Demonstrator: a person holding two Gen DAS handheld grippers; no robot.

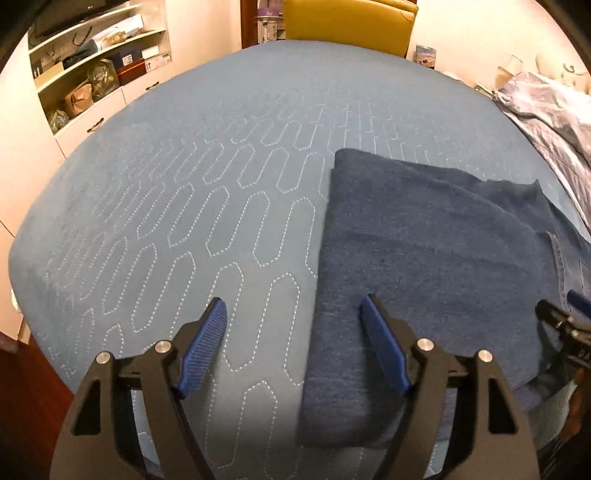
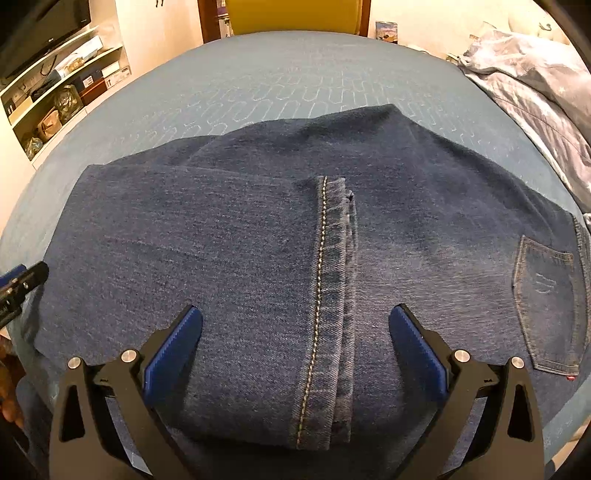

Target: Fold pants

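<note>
Dark blue jeans (image 2: 240, 251) lie folded on the blue quilted bed; a stitched leg hem (image 2: 325, 295) runs down the middle and a back pocket (image 2: 546, 295) shows at right. My right gripper (image 2: 295, 325) is open and empty above the hem. The jeans' folded left edge (image 1: 406, 240) shows in the left wrist view. My left gripper (image 1: 293, 314) is open and empty, straddling that edge, one finger over the bedspread (image 1: 184, 203). The right gripper's tip (image 1: 561, 317) shows at the right edge, and the left gripper's tip (image 2: 22, 280) shows at the left edge.
White shelves (image 1: 92, 74) with boxes and bags stand at the left. A yellow chair (image 1: 347, 22) is beyond the bed's far edge. A crumpled pale duvet (image 2: 535, 81) lies at the right.
</note>
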